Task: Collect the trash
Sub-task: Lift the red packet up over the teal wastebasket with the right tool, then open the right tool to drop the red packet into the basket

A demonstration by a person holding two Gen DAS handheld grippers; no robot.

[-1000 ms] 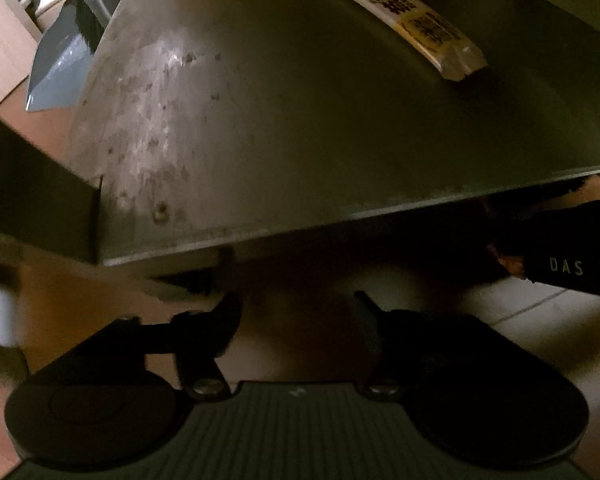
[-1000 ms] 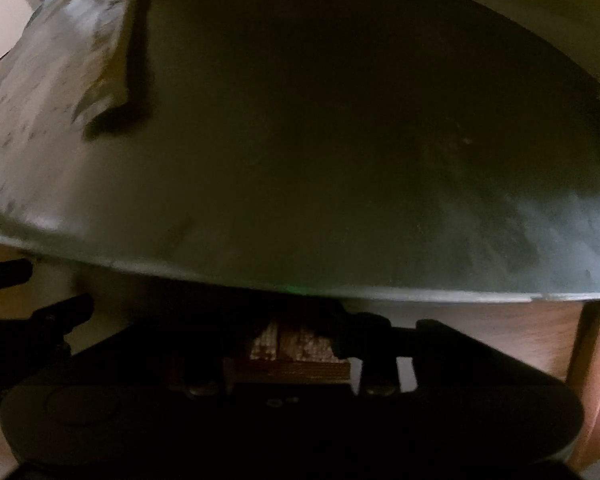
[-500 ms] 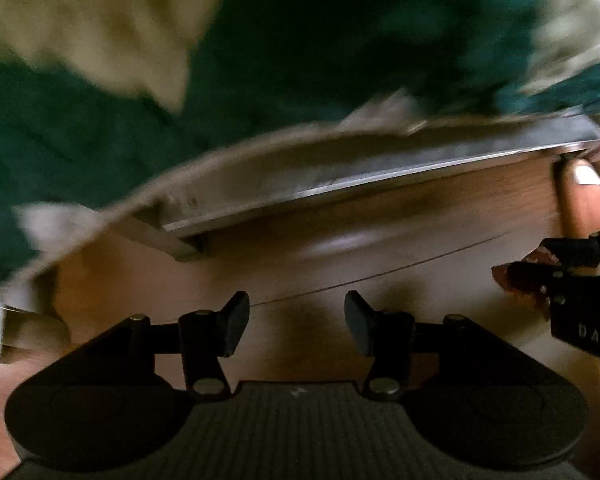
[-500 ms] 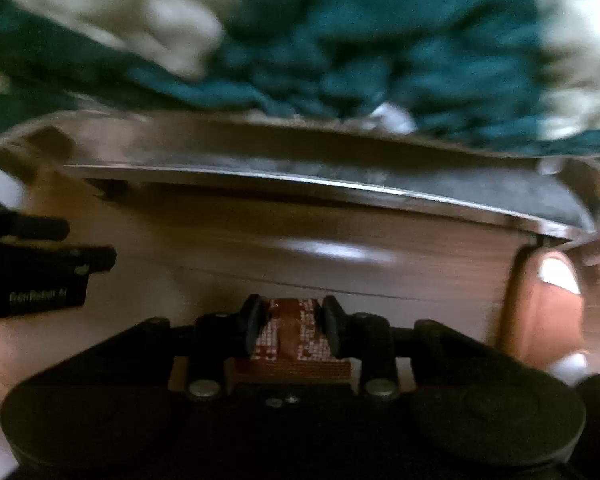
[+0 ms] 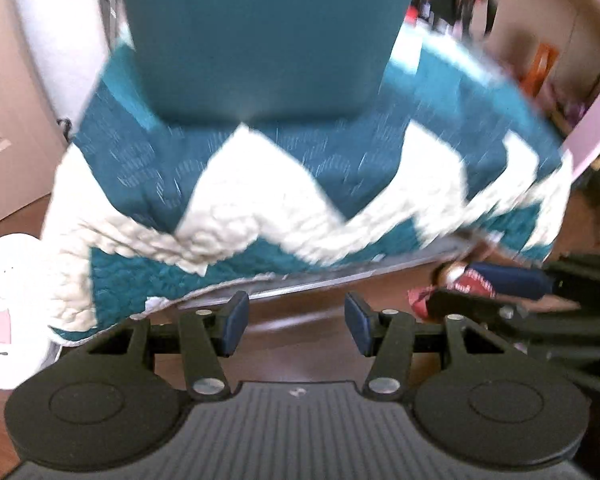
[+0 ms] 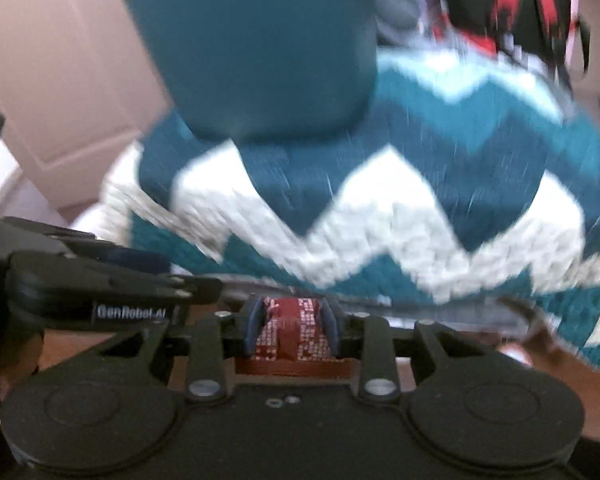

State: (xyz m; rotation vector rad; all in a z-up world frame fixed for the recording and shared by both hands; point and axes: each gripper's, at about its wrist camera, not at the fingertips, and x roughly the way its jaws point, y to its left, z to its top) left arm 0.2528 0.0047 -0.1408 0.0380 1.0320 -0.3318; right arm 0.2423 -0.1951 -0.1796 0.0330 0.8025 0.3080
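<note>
A teal and white zigzag blanket [image 6: 380,208] drapes over a seat, with a plain teal cushion [image 5: 256,36] upright behind it. Below, the left gripper [image 5: 296,322] stands partly spread with nothing between its pads. The right gripper [image 6: 290,330] pinches a small red patterned wrapper [image 6: 290,334], above the brown floor [image 5: 300,336].

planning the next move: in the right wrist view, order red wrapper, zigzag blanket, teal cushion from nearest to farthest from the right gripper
1. red wrapper: clamped in the right gripper.
2. zigzag blanket: just ahead, spread across the middle.
3. teal cushion: farthest, at the top behind the blanket.
</note>
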